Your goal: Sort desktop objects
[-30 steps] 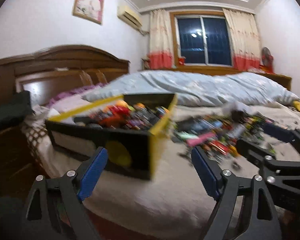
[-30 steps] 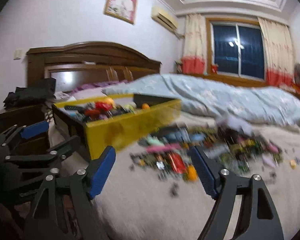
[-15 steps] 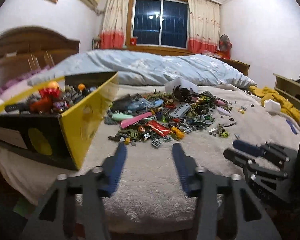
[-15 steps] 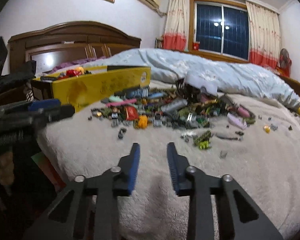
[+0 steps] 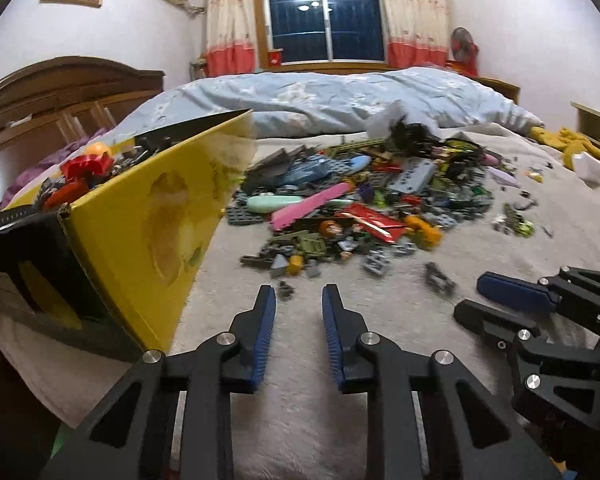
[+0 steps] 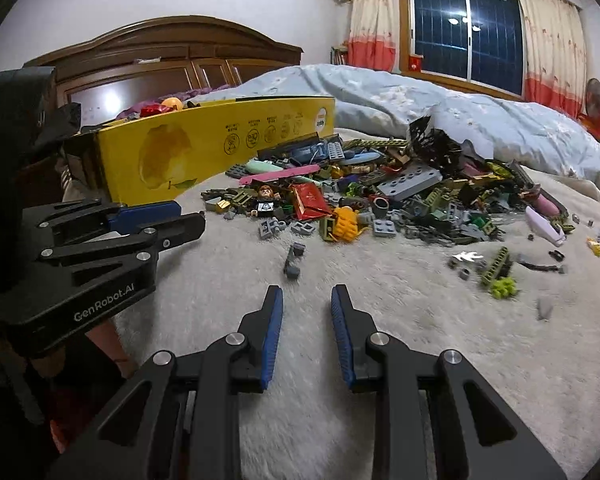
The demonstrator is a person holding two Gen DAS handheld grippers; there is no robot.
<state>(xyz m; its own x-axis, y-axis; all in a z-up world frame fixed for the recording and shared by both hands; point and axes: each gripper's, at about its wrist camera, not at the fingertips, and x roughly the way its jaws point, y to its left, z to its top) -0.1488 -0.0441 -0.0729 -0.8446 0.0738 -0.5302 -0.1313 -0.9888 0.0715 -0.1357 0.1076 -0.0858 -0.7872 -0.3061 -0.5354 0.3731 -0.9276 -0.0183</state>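
Left wrist view: left gripper (image 5: 299,294) over the bed's (image 5: 300,420) near edge, jaws closing on nothing; right gripper (image 6: 307,296) narrowly parted, empty; toy pile (image 6: 380,196) mid-bed, yellow box (image 5: 148,236) at the left edge

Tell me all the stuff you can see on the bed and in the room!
box: one, yellow and black, left on the bed, toys inside
toy pile: many small bricks, mixed colours, middle of the bed beside the box
pink strip: one, in the pile
red packet: one, front of the pile
minifigure: one, brown hair, front of the pile
loose grey piece: one, alone ahead of the right gripper
quilt: one, light blue, behind the pile
headboard: one, brown wood, left
window: one, dark, far wall, red-and-cream curtains
left gripper: black with blue pads, jaws closing, nothing between
right gripper: same, gap narrow, nothing between
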